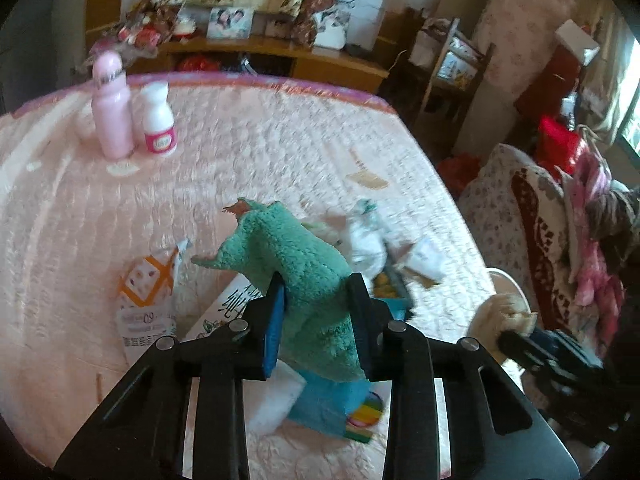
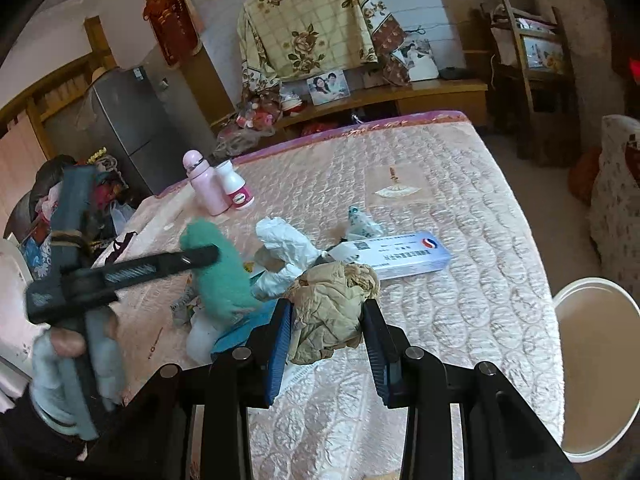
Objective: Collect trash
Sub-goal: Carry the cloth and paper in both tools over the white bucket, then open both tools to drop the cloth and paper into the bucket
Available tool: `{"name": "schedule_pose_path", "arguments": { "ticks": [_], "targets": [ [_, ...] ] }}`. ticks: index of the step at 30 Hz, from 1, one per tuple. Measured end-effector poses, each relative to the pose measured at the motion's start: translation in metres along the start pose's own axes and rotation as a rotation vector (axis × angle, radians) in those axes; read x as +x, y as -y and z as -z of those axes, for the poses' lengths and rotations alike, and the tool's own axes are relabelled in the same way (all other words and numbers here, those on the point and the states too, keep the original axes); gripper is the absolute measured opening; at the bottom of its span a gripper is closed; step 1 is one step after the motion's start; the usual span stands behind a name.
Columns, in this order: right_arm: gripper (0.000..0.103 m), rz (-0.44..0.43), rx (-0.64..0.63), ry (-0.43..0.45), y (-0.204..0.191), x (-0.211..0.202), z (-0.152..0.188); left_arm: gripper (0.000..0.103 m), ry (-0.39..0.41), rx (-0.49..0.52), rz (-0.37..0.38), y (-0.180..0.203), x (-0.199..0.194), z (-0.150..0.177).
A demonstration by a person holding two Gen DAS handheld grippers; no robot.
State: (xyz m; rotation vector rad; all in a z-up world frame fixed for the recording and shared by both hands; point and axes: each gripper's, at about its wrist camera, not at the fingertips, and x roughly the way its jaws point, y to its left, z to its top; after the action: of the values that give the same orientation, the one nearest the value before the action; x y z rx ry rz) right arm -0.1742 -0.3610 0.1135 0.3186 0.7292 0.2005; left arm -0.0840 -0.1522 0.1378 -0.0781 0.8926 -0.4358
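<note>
left gripper (image 1: 316, 312) pinches green cloth (image 1: 296, 264), right gripper (image 2: 328, 320) pinches tan wad (image 2: 332, 300) — bucket (image 2: 596, 304) just past mattress edge (image 2: 544, 264).

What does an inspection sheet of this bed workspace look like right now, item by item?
Surface: pink quilted mattress.
Job's things: green fuzzy cloth, crumpled tan paper, white tissue, blue-white box, white bin beside the bed.
Clutter: pink bottle, white bottle.
Grippers: left tool shut on green fuzzy cloth; right tool shut on crumpled tan paper.
Cables: nothing seen.
Surroundings: fridge, wooden shelf.
</note>
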Motion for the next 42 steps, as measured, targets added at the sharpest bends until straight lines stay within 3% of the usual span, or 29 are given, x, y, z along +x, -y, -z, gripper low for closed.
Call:
{"name": "schedule_pose_path", "arguments": {
  "ticks": [6,14,26,34,37,38,40,42],
  "targets": [
    [0.034,0.042,0.020,0.014,0.018,-0.019,0.008,0.028,0.028,0.062,0.066,0.040,-0.024,-0.003],
    [0.034,0.139,0.064,0.037,0.063,-0.057,0.022,0.028,-0.012,0.143,0.160,0.111,-0.010,0.007],
    [0.034,0.343,0.261,0.022,0.180,-0.099,0.052,0.028,-0.109,0.289,0.239,0.238,0.050,0.032],
    [0.034,0.436,0.336,0.013,0.234,-0.107,0.059,0.031,-0.128,0.333,0.259,0.288,0.089,0.045],
    [0.043,0.469,0.345,0.018,0.240,-0.107,0.061,0.032,-0.145,0.322,0.289,0.292,0.101,0.046],
    [0.049,0.470,0.352,0.024,0.243,-0.107,0.061,0.034,-0.148,0.320,0.301,0.292,0.103,0.046],
    [0.050,0.461,0.372,0.033,0.248,-0.107,0.064,0.048,-0.159,0.312,0.324,0.291,0.107,0.046],
    [0.050,0.460,0.379,0.027,0.250,-0.104,0.066,0.052,-0.163,0.297,0.327,0.290,0.108,0.046]
  ]
}}
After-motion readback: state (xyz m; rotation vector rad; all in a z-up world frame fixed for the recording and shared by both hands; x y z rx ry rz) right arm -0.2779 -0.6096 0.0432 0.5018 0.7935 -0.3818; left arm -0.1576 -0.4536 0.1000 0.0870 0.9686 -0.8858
